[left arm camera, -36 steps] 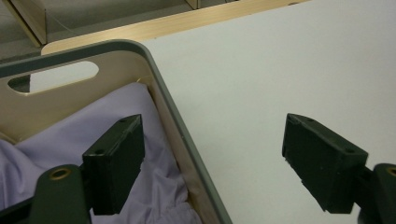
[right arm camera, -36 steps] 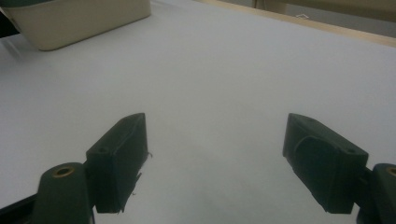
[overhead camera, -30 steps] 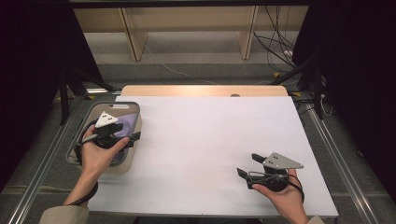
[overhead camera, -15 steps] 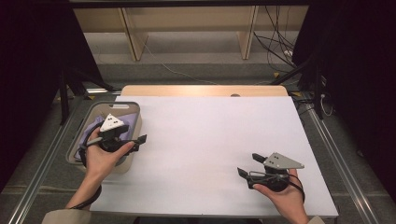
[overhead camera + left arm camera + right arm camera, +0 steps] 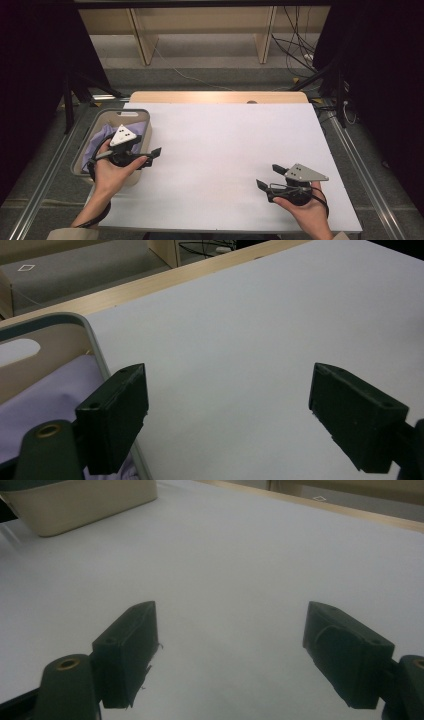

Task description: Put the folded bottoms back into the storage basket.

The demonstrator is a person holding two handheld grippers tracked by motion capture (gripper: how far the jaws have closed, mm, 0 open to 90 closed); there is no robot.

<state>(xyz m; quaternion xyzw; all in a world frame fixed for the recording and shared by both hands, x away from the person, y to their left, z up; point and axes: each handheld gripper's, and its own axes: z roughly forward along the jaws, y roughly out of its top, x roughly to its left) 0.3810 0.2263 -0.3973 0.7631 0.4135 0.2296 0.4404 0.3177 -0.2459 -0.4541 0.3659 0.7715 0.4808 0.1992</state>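
**Both grippers empty, cloth lying in the bin**

Nearest, the person's forearms are cut off by the bottom edge of the high view. The right gripper [image 5: 270, 176] sits low over the near right part of the white table [image 5: 225, 145], jaws spread wide with nothing between them; its own view shows bare tabletop between the pads. The left gripper [image 5: 152, 155] hangs at the table's left edge, level with the near rim of the beige bin [image 5: 131, 113]. Its jaws have just been opening a little further and stand wide and empty. A lilac cloth [image 5: 102, 136] lies inside the bin, partly hidden behind the left hand [image 5: 112, 170] and the grey plate; its shape is hard to make out.

Farther off, a pale wooden strip edges the table's far side, then grey floor, wooden furniture legs and loose cables, with dark curtains on both sides.

Against the earlier pictures, the left gripper has come back from over the bin's middle towards the table; the right one has kept its place.
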